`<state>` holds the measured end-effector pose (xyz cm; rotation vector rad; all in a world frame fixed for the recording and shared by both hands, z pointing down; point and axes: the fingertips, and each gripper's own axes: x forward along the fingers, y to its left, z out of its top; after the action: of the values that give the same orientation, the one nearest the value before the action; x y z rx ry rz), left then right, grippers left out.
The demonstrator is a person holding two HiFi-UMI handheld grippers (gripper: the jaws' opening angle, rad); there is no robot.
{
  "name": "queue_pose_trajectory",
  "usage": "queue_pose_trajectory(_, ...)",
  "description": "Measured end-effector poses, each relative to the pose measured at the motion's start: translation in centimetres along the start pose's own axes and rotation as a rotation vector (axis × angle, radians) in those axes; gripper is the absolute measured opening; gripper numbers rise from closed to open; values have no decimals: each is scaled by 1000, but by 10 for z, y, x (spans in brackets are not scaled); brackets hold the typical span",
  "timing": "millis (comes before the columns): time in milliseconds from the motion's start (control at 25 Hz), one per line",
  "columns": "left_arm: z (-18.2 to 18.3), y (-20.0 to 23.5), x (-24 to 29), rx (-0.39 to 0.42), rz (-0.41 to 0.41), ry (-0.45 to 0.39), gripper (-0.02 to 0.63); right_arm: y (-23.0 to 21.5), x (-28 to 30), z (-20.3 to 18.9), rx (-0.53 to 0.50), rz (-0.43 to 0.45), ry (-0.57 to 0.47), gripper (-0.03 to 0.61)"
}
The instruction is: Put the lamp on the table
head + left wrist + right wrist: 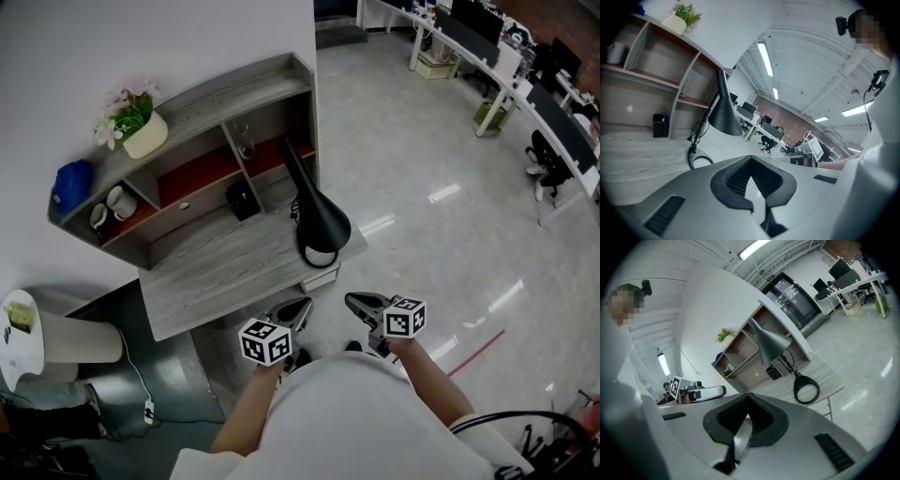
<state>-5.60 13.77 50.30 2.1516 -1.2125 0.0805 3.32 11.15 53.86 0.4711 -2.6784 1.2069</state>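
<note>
The black desk lamp [314, 202] stands on the bench [211, 272], near its right edge. The left claw [298, 307] and right claw [356, 302] are clenched, empty, clear of it. The task looks done.

Bright, even indoor light from ceiling strip lamps [765, 57]. White glare streaks lie on the glossy floor [443, 193] right of the table [216, 272]. Both gripper views bulge fisheye with black corners. Shadows are soft.
</note>
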Motion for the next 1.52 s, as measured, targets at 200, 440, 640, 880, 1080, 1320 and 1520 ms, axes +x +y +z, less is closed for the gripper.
queue_pose_trajectory(200,0,1,-3,-3,4,-1,11,-2,-1,-4,15,-4,4,17)
queue_pose_trajectory(440,-4,1,-2,-13,1,6,11,-1,1,-6,22,2,1,17)
queue_pose_trajectory(640,-6,1,-3,-10,-3,11,11,2,2,-8,16,8,3,17)
queue_pose_trajectory(880,-3,-2,-4,-4,-6,9,11,6,2,-4,6,13,1,17)
queue_pose_trajectory(1080,-4,-4,-5,3,-12,15,11,9,1,-4,0,15,3,17)
queue_pose_trajectory(1320,-4,-4,-6,5,-16,17,11,10,1,-6,-2,13,5,17)
queue_pose_trajectory(1520,-2,-2,-7,5,-20,19,11,10,1,-7,1,7,6,17)
